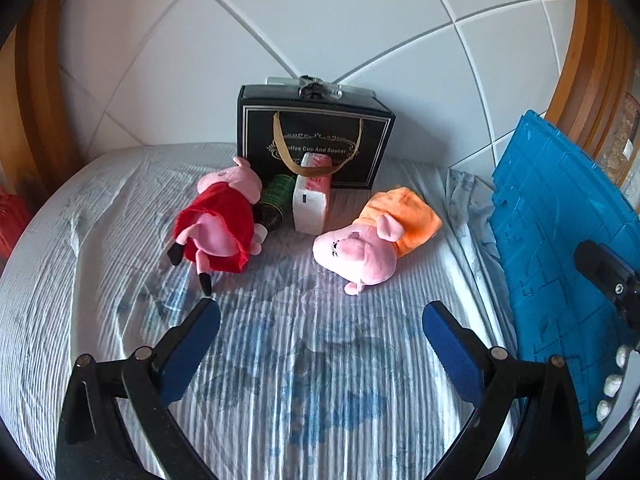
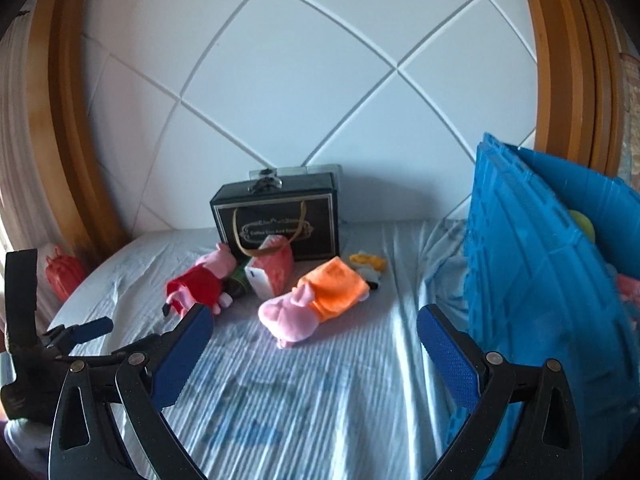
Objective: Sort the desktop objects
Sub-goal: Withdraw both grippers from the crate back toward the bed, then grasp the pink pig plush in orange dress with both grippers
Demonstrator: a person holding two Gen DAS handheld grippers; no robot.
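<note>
A pink pig plush in an orange dress (image 1: 376,236) lies on its side on a pale blue striped bed sheet (image 1: 304,360), head toward the camera. It serves as the landmark here. In the left wrist view the left gripper (image 1: 320,316) hangs just in front of it, blue-padded fingers (image 1: 192,344) spread wide with nothing between them; the plush sits beyond the gap, a little toward the right finger, not touching either. In the right wrist view the right gripper (image 2: 314,332) is likewise spread and empty, and the same plush (image 2: 316,304) lies ahead between its fingers, nearer the left one, apart from both.

Left of the orange plush, a pig plush in a red dress (image 1: 220,224) lies on its back with its legs toward the camera. Between the two plushes a white and red tissue pack (image 1: 312,196) stands upright, and a dark green can (image 1: 276,200) lies on its side, touching the red-dressed plush. Behind the orange plush stands a black gift box (image 1: 316,136) with gold ribbon handles, backed against a white tiled wall (image 1: 320,32). Just behind the orange plush, seen only from the right wrist, is a small yellow, white and black toy (image 2: 370,268). Right of the orange plush stands a tall blue plastic crate (image 2: 552,280), with something yellow-green and something pink inside, too hidden to name.
</note>
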